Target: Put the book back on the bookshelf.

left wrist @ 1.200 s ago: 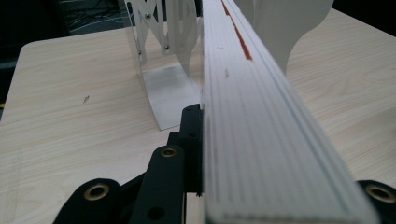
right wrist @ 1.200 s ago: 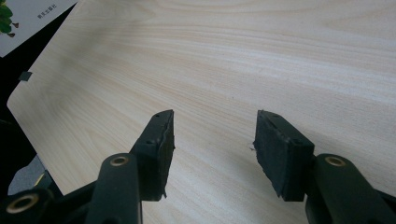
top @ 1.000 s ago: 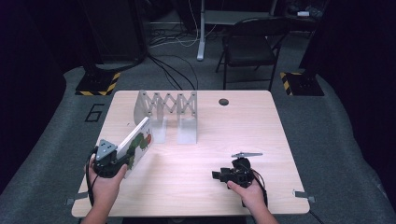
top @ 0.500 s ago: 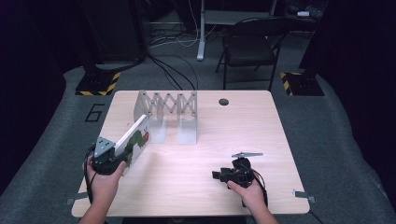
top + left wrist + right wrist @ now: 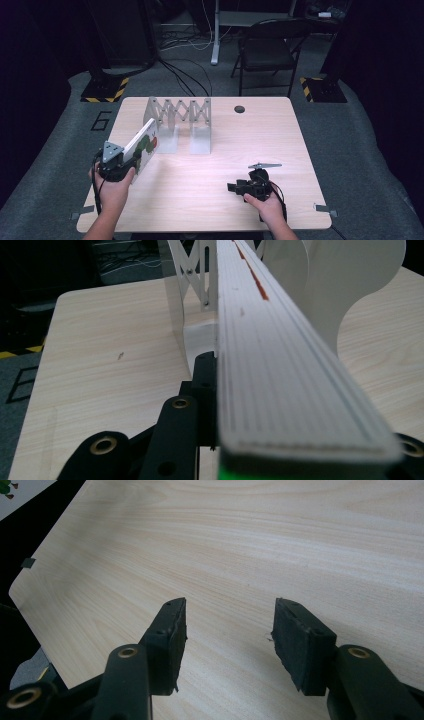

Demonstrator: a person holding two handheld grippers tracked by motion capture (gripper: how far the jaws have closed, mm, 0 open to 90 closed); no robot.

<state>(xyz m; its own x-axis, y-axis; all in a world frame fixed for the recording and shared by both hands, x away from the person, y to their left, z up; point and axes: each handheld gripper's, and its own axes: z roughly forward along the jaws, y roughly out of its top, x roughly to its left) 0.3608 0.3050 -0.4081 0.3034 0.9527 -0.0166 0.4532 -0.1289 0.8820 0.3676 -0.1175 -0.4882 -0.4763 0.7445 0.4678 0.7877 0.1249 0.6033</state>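
Since 1 s earlier, little had changed: left hand (image 5: 114,187) and its book (image 5: 142,146) had drifted slightly back toward the person's edge of the table (image 5: 280,145); right hand (image 5: 267,205) hadn't shifted.

Landmark = white accordion rack (image 5: 182,120), standing upright at the table's far-left part w/ 2 dividers facing the person.

Left gripper (image 5: 131,161) sat just on the person's side of the rack, to its left. Its jaws were clamped on a white book, gripping it by the near end; the book was tilted, far end raised and pointing at the rack's left divider. In the left gripper view the book's (image 5: 280,365) page edge ran straight ahead from between the jaws, w/ the rack's (image 5: 192,295) left divider close beside the far end; whether they touched I couldn't tell. Cover showed green and red print in the high view.

Right gripper (image 5: 227,630) was well apart from the rack, toward the near-right of the table, low over the wood. Its jaws stood partly open, nothing between them, only bare tabletop (image 5: 250,540).

Small dark hole (image 5: 239,109) lay right of the rack, near the far edge.
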